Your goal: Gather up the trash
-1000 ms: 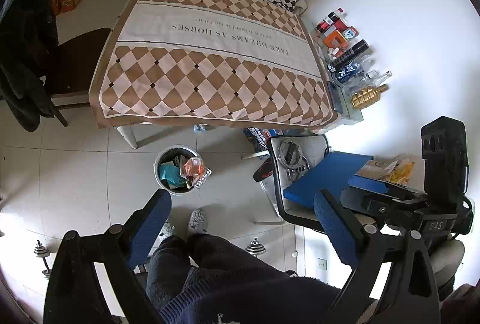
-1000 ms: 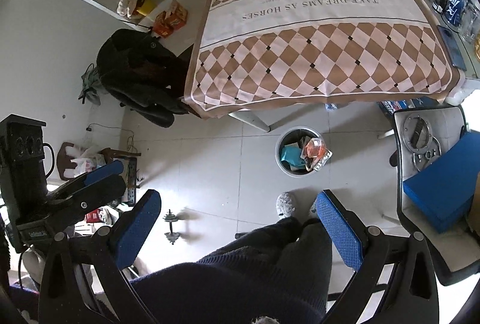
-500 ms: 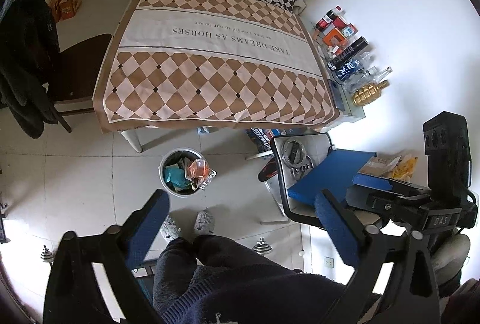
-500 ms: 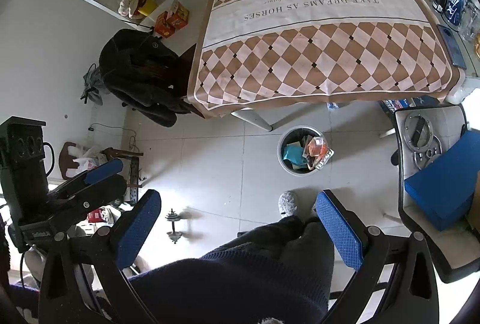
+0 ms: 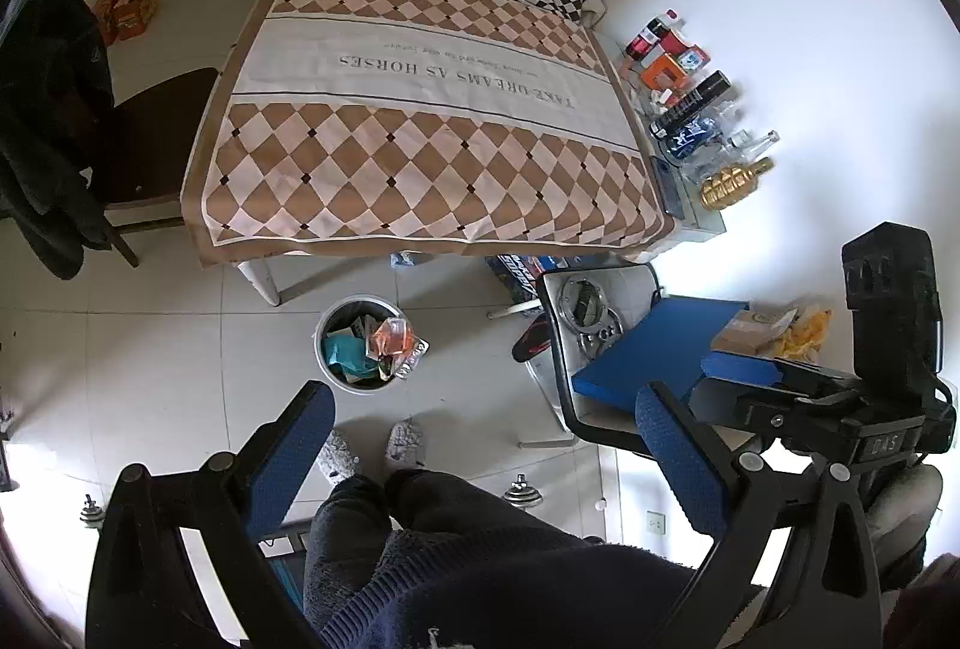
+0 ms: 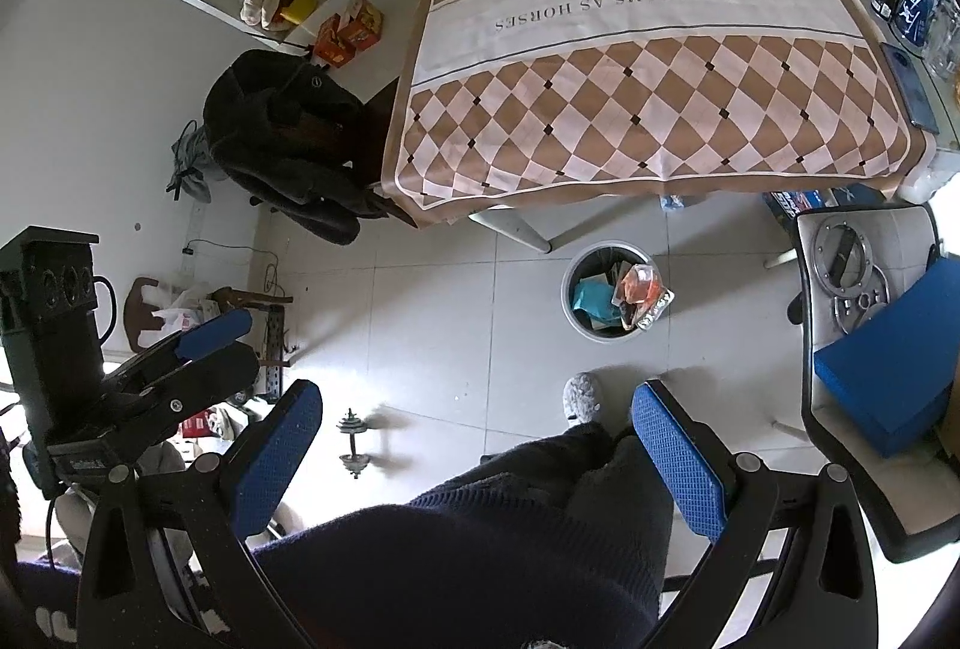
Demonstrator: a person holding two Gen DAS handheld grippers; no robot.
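Observation:
A round grey trash bin (image 5: 336, 373) stands on the tiled floor by the table's near edge, filled with wrappers, a teal packet and an orange bag (image 5: 393, 337). It also shows in the right wrist view (image 6: 579, 325). My left gripper (image 5: 480, 445) is open and empty, held high above the floor. My right gripper (image 6: 474, 439) is open and empty, at a similar height. Each gripper shows in the other's view, the right one (image 5: 888, 409) and the left one (image 6: 90, 349).
A table with a brown checked cloth (image 5: 420, 120) fills the middle. Bottles and boxes (image 5: 690, 96) line its right side. A chair with a blue cushion (image 5: 648, 355) stands right, a chair with a dark jacket (image 5: 48, 120) left. Dumbbells (image 6: 354, 445) lie on the floor.
Both grippers have drifted slightly back from the table; the view has shifted a little. Both jaws stay open and empty.

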